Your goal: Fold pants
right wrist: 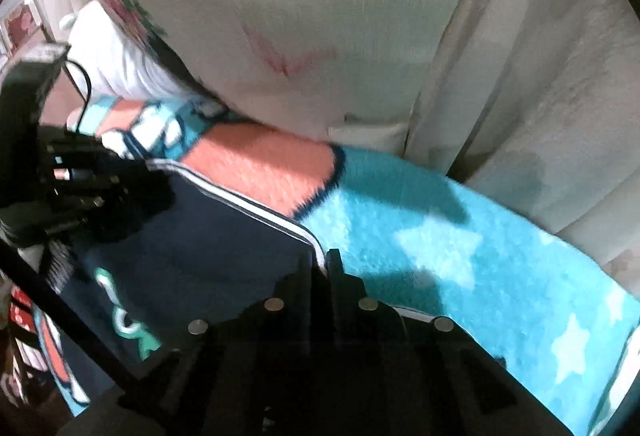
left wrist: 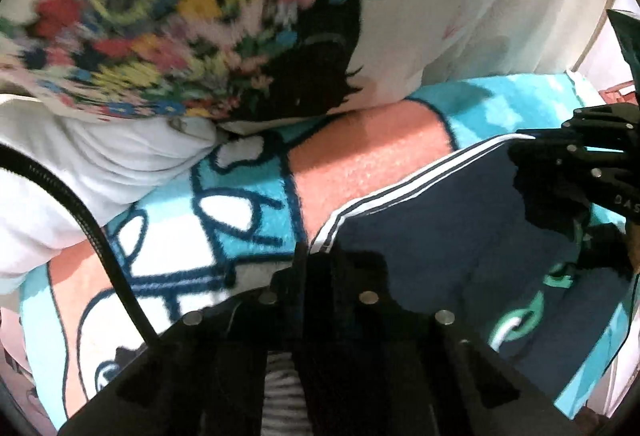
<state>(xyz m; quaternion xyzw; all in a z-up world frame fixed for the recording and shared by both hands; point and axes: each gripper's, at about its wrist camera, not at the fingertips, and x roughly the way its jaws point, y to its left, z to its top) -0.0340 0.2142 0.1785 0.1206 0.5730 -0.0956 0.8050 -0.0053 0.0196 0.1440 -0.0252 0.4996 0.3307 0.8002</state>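
Observation:
Navy pants (left wrist: 440,228) with white side stripes and green lettering lie flat on a fluffy turquoise and coral blanket (left wrist: 360,156). My left gripper (left wrist: 320,256) is shut on the striped corner of the pants at the bottom centre of the left wrist view. At that view's right edge, my right gripper (left wrist: 520,156) pinches the other end of the same striped edge. In the right wrist view the right gripper (right wrist: 322,260) is shut on the pants (right wrist: 208,236) at their striped corner, and the left gripper (right wrist: 160,192) grips the far corner at the left.
A floral pillow (left wrist: 160,16) and a white cushion (left wrist: 80,164) lie behind the pants at the blanket's far side. A black cable (left wrist: 80,204) hangs across the left. Pale curtain fabric (right wrist: 520,76) borders the blanket (right wrist: 460,236) on the right.

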